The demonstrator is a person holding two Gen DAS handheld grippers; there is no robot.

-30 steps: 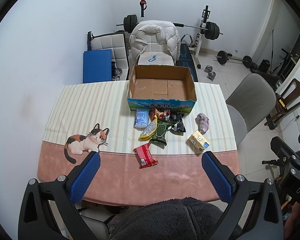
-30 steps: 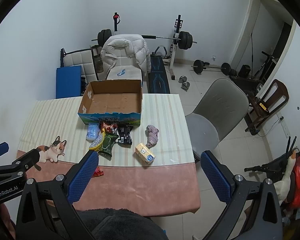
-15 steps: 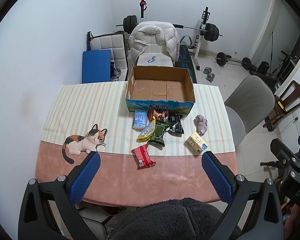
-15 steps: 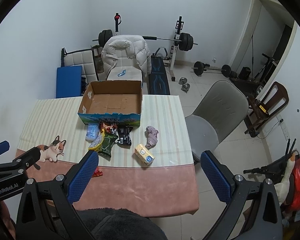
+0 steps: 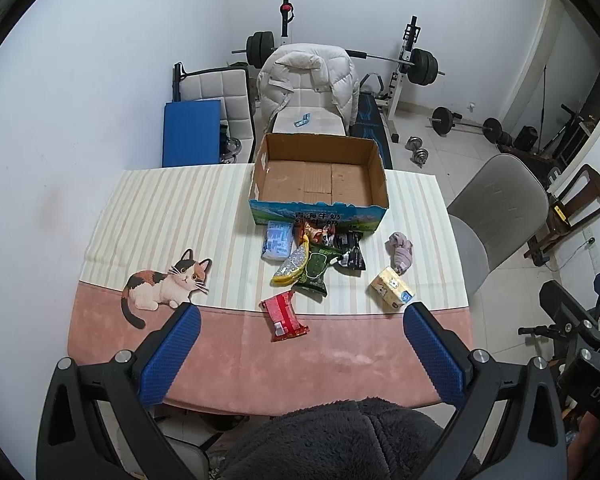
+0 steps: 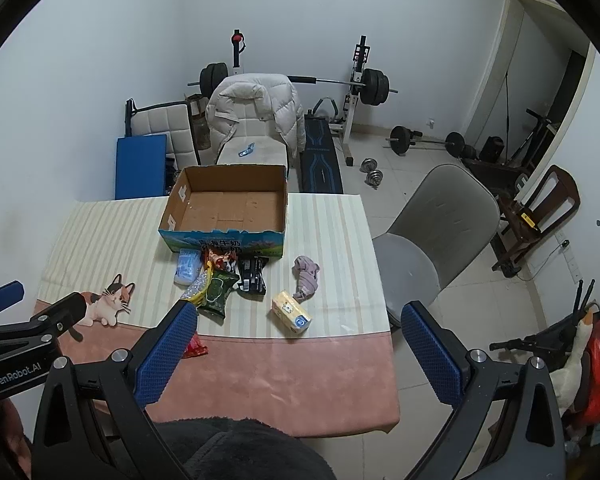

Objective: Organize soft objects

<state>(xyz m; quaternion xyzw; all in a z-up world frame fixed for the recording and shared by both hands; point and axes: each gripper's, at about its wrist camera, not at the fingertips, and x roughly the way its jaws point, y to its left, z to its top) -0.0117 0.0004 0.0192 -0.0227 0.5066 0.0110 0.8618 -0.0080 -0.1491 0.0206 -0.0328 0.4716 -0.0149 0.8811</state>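
An open, empty cardboard box (image 5: 318, 178) (image 6: 228, 204) stands at the far side of the table. In front of it lie several soft packets: a blue pack (image 5: 277, 240), a green packet (image 5: 315, 267), a black packet (image 5: 351, 252), a red packet (image 5: 283, 315), a yellow tissue pack (image 5: 392, 290) (image 6: 291, 314) and a crumpled purple cloth (image 5: 401, 250) (image 6: 306, 274). My left gripper (image 5: 300, 344) is open and empty, high above the near table edge. My right gripper (image 6: 298, 344) is open and empty, also high above the near edge, to the right.
The table (image 5: 332, 364) has a striped and pink cloth with a cat picture (image 5: 166, 286). A grey chair (image 6: 436, 232) stands at its right. A chair with a white jacket (image 5: 308, 80) and weight gear (image 6: 364, 84) are behind it.
Both grippers have risen or drawn back slightly, so the table sits a little lower and smaller in view. Nothing on the table moved.
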